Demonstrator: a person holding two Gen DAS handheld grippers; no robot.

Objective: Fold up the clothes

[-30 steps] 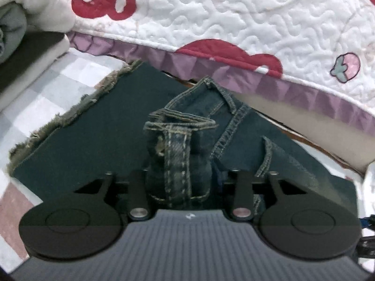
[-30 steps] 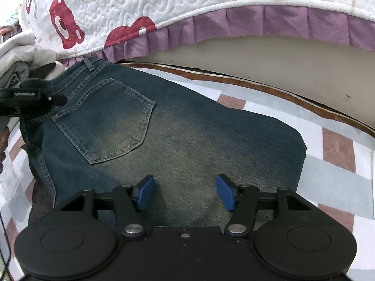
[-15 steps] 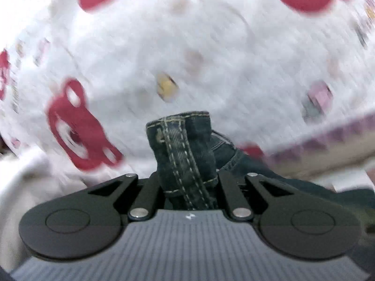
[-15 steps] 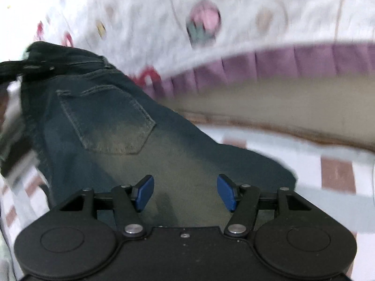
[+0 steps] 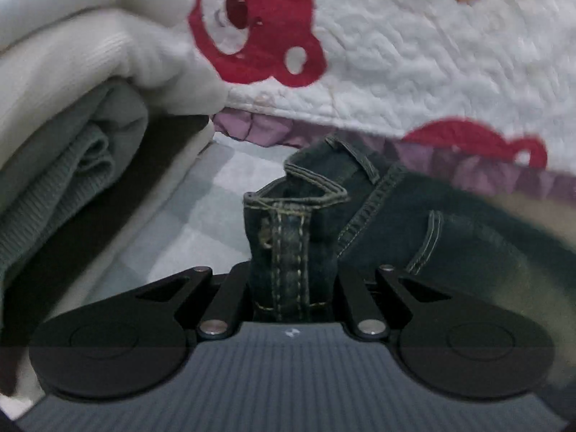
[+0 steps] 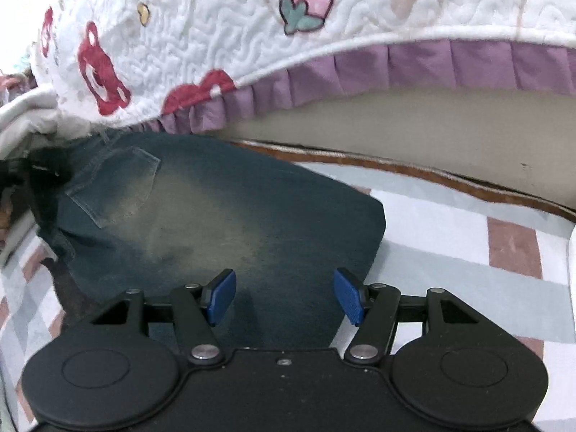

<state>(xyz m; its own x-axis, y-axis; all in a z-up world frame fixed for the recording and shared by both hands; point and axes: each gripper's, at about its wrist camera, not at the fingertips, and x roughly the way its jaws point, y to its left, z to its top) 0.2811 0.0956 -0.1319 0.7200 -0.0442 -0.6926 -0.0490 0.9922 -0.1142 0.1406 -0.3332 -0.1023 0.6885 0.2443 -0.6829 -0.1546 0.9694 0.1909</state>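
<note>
No text, label or number can be read

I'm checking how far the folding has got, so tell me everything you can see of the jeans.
The jeans are dark blue denim with a faded, yellowish wash and tan stitching. They lie folded on the checked cloth beside the quilt, back pocket up. The left gripper is shut on a bunched waistband end, with a belt loop showing beyond it. The right gripper is open, its blue pads over the near edge; whether they touch the denim is unclear.

left tool (image 5: 292,288) fingertips behind bunched jeans (image 5: 288,244)
</note>
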